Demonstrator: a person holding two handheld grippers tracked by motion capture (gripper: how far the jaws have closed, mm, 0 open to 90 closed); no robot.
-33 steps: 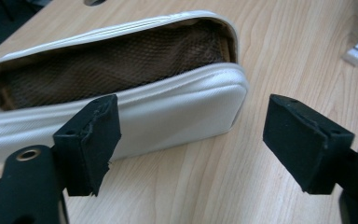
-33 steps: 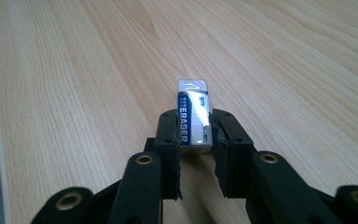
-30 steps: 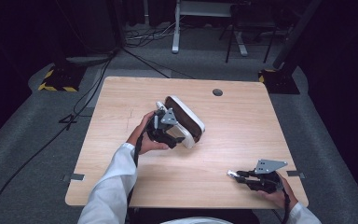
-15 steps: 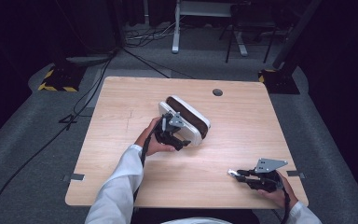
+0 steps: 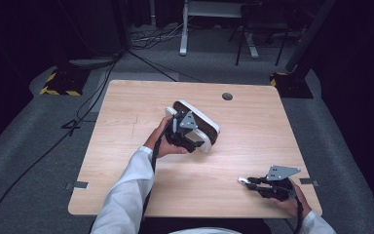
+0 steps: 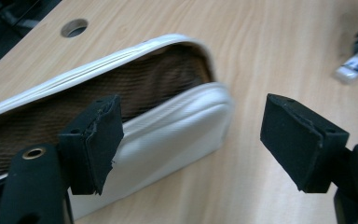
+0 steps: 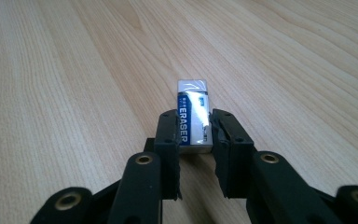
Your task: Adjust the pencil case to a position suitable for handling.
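- Fingers (image 7: 170, 140) of the right gripper (image 7: 193, 140) pinch a small eraser (image 7: 193, 119) by its long sides; its far end sticks out past the pads, and its near end is hidden between them.
- In the high view the right gripper (image 5: 253, 182) lies low at the table's near right corner, the eraser (image 5: 244, 180) a pale speck at its tip, too small to read there.
- Left gripper (image 6: 191, 140) fingers (image 6: 98, 140) are spread wide, having closed a little and then eased back; one pad stands in front of the near wall of a white pouch (image 6: 168, 135), the other over bare table (image 6: 270, 56). Whether the first pad touches the pouch cannot be told.
- Unzipped, the pouch lies on its side with its brown lining showing; its left part is cut off by the frame and the pad.
- From above, the left gripper (image 5: 187, 134) covers the near side of the pouch (image 5: 202, 117), which sits mid-table, well apart from the eraser.
- Far off in the left gripper view, the eraser (image 6: 354, 65) shows at the right edge, with the jaws holding it mostly cut off.
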